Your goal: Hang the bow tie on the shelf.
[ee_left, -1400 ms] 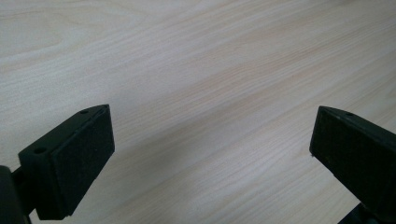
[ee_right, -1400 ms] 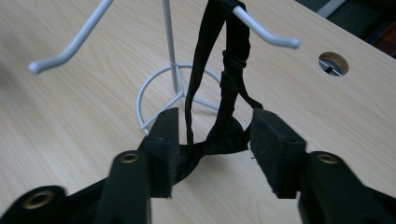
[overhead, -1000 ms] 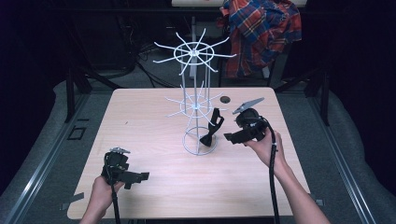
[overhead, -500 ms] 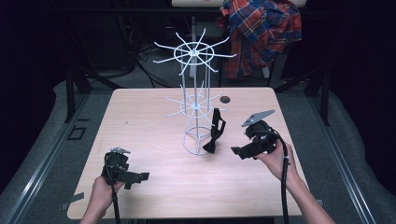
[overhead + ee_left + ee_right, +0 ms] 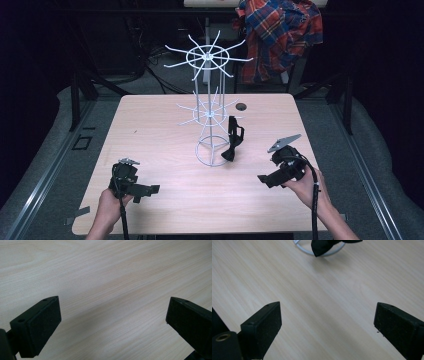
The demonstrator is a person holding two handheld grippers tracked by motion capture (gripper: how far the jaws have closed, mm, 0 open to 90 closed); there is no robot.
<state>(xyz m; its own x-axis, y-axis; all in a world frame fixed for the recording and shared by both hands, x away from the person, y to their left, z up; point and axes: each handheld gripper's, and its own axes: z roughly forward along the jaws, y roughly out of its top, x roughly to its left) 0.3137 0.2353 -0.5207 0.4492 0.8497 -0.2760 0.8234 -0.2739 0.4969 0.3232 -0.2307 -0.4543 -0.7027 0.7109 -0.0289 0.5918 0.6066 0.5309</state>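
Where it hangs, black bow tie (image 5: pixel 232 141) droops beside white rack (image 5: pixel 210 107).

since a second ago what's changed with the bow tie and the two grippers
The right gripper has let go of the black bow tie, its jaws just having opened with nothing between them, and has drawn back toward the person and lower over the table. The bow tie now hangs from a lower arm of the white wire rack, its end by the base ring. The left gripper kept its place, open; the rack did not move.

bare table (image 5: pixel 165 200) between both tools, white wire rack (image 5: pixel 210 125) with hanging bow tie (image 5: pixel 233 140) blocking centre
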